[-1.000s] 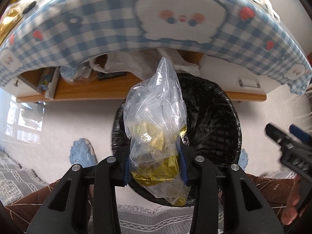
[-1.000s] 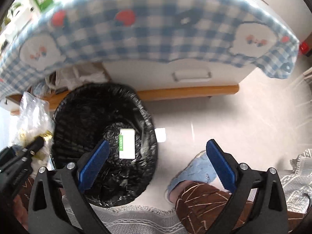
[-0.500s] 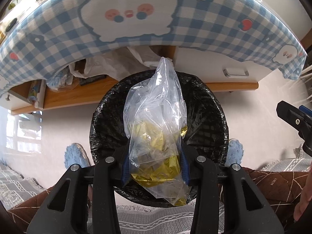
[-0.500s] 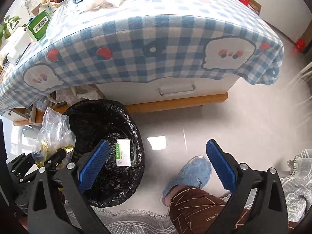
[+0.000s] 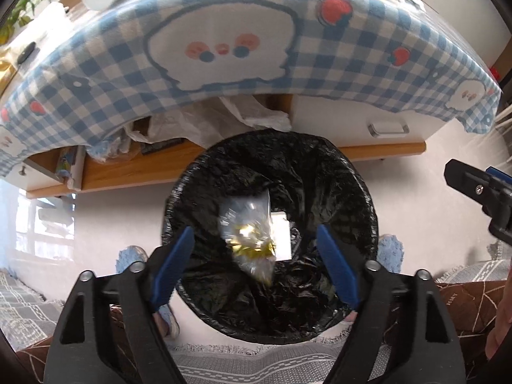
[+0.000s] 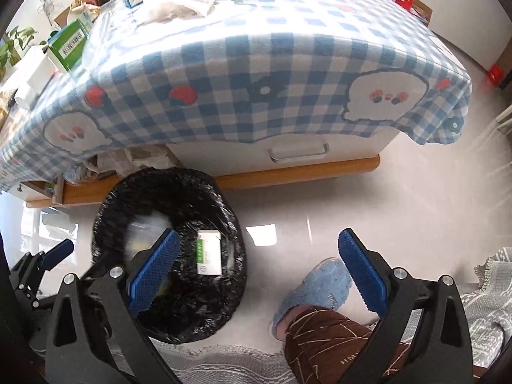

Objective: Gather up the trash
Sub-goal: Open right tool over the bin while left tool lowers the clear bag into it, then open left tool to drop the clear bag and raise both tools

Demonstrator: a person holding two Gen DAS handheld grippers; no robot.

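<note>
My left gripper (image 5: 256, 256) is open above a black-lined trash bin (image 5: 358, 198). A clear plastic bag with gold wrappers (image 5: 251, 240) is blurred, falling inside the bin, free of the fingers. A white and green box (image 6: 208, 252) lies on the bin's bottom. In the right wrist view the bin (image 6: 224, 291) sits low left, with the blurred bag (image 6: 140, 236) in it. My right gripper (image 6: 256, 275) is open and empty over the floor, to the right of the bin.
A low table with a blue checked cloth (image 6: 256, 73) stands behind the bin, carrying crumpled paper (image 6: 179, 6), a green box (image 6: 68, 44) and other litter. My legs, blue slippers (image 6: 316, 284) and a grey rug (image 5: 256, 364) are near the bin.
My left gripper has opened and let go of the plastic bag, which now drops into the bin. The right gripper has lifted a little and stays open.
</note>
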